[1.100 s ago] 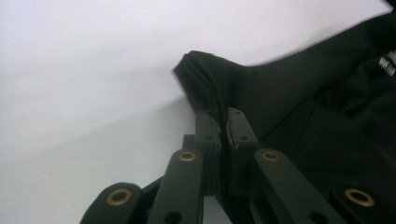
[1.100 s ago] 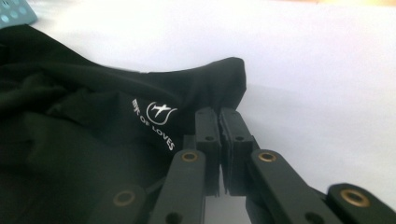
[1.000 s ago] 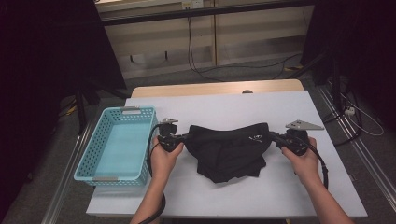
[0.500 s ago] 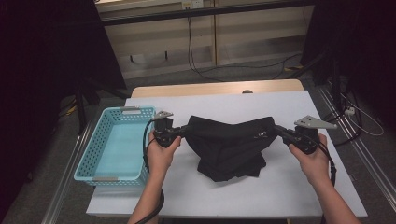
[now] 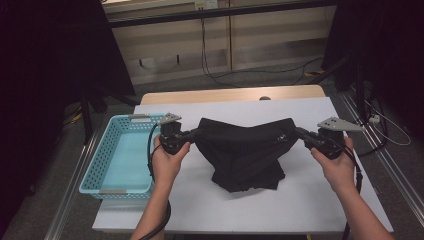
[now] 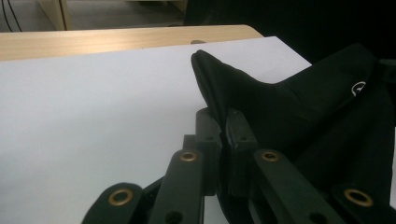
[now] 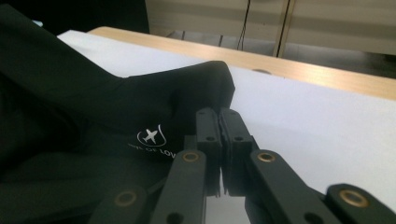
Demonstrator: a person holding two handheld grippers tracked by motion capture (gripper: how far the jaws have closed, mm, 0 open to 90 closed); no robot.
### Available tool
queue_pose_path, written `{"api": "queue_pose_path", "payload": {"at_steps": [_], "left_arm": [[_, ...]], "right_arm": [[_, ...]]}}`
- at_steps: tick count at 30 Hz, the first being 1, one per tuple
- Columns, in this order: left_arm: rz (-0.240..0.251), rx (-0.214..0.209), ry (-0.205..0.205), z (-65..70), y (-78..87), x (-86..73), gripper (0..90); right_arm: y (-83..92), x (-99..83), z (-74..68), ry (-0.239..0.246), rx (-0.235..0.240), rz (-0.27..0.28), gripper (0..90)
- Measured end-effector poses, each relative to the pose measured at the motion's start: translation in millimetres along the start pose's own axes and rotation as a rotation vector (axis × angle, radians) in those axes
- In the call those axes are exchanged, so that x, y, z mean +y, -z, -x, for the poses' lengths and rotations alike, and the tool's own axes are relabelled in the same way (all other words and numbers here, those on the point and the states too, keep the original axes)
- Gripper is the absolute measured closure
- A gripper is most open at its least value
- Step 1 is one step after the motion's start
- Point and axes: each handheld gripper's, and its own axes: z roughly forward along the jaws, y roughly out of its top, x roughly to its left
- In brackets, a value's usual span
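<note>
Over the middle of the white table (image 5: 305,210), we hold a black garment (image 5: 240,150) stretched between our two grippers. Our left gripper (image 5: 192,134) has its jaws clamped together on the garment's left corner, and in the left gripper view (image 6: 223,135) the dark cloth runs up between the two pads. Our right gripper (image 5: 298,132) is pinched on the opposite corner; the right gripper view (image 7: 219,126) shows the fabric caught between the closed jaws, with a small white aeroplane logo (image 7: 150,136) printed just beside them. The garment's upper edge sags between the two grips, and its lower folds rest on the surface. A turquoise basket (image 5: 107,177) sits at the table's left edge, beside our left hand (image 5: 166,162).
</note>
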Motion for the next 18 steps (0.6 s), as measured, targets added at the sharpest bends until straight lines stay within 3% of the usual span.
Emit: {"api": "queue_pose_path", "payload": {"at_steps": [5,10,18], "left_arm": [[0.008,0.002,-0.007,-0.3,6.5,7.2,86.2],[-0.036,-0.013,0.0,-2.0,0.6,3.1,86.2],[-0.027,-0.024,0.008,-1.7,0.6,7.1,86.2]], "right_arm": [[0.3,6.8,-1.5,0.005,0.001,0.007,87.8],[0.1,8.2,-4.3,0.012,0.003,0.005,87.8],[2.6,10.2,-2.4,0.015,-0.007,0.007,87.8]]}}
